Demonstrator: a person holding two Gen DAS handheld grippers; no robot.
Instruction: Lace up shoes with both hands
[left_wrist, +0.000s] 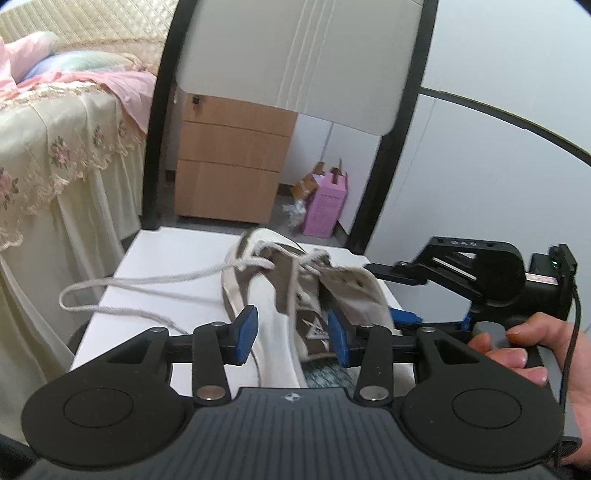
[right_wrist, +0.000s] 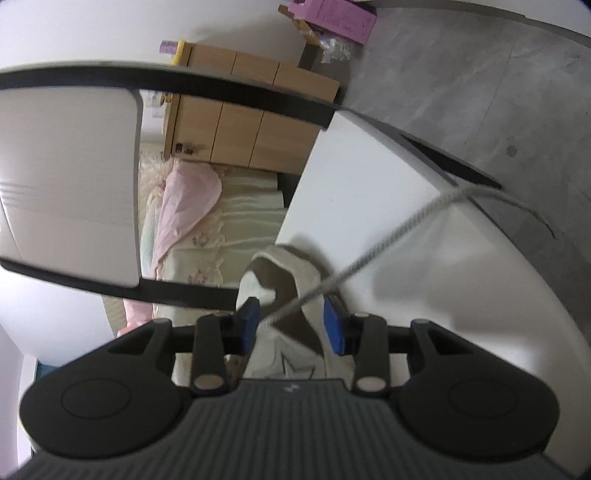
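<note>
I am working on 1 shoe (left_wrist: 280, 295), which is lying on its side on the white table (left_wrist: 155, 258), with its toe pointing away from me. My left gripper (left_wrist: 291, 334) is standing around the rear part of the shoe: its 2 blue pads are sitting on either side of the shoe's body, the right pad close against the brown patch with the star, the left pad with a small gap to the white side. I cannot tell if they are really pressing. My right gripper (right_wrist: 291, 321) is coming from the right of the shoe, with my right hand (left_wrist: 532, 350) holding its handle. Its jaws are standing apart, with the shoe and 1 strand of the lace (right_wrist: 369, 254) passing between the pads; the pads are not pinching the strand. In the left wrist view, the other end of the lace (left_wrist: 110, 284) is making a loose loop on the table, to the left of the shoe.
</note>
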